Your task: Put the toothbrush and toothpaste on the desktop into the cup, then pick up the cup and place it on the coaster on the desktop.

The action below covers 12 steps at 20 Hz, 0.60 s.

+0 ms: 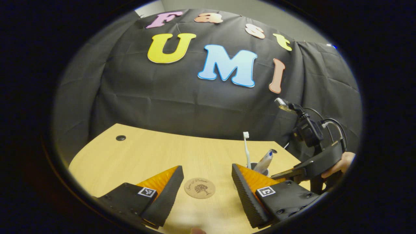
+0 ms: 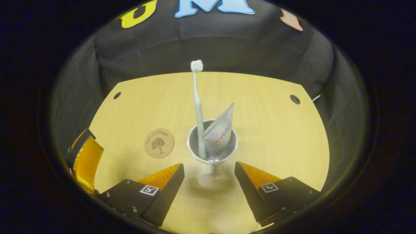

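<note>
Standing upright in cup (image 2: 212, 152), toothbrush (image 2: 197, 107), bristles up

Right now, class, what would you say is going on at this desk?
A person holds a gripper in each hand. The toothbrush and toothpaste already stand in the cup on the wooden desk. The right gripper is open, its fingers either side of the cup's base, not yet closed on it. The left gripper hangs open over the coaster, which is bare.
</note>
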Each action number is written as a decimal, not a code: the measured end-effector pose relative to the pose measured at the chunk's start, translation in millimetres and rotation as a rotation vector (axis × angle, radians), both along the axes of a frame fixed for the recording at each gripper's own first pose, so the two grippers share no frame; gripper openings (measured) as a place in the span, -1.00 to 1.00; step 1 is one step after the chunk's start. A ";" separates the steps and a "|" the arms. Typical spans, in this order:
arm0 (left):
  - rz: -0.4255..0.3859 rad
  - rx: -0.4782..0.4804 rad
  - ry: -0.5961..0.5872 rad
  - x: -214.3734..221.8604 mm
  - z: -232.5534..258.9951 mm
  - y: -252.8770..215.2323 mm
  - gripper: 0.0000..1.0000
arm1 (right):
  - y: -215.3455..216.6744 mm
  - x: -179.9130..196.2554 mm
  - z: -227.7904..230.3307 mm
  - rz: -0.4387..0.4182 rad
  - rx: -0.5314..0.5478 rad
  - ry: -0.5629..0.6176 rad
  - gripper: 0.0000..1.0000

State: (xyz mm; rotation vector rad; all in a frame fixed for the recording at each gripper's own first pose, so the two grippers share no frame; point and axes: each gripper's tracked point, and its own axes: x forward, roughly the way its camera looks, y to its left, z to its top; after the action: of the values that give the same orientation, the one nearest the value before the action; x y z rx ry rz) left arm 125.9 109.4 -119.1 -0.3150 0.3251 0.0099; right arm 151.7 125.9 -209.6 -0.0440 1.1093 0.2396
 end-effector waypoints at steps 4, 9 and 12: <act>0.001 -0.020 0.019 -7.6 -3.7 -0.2 0.93 | 3.9 -1.5 -13.2 -0.009 0.005 0.081 0.94; -0.001 -0.037 0.034 -16.6 -6.2 -2.2 0.92 | 6.0 3.6 -24.7 -0.013 0.001 0.142 0.75; 0.011 -0.054 0.037 -21.5 -7.1 -0.8 0.99 | 7.9 4.1 -34.7 -0.018 -0.001 0.171 0.77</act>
State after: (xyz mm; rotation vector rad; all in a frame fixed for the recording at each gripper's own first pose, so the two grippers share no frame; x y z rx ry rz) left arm 104.4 108.6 -126.2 -0.3709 0.3612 0.0175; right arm 155.9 133.8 -244.2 -0.0146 1.2799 0.2297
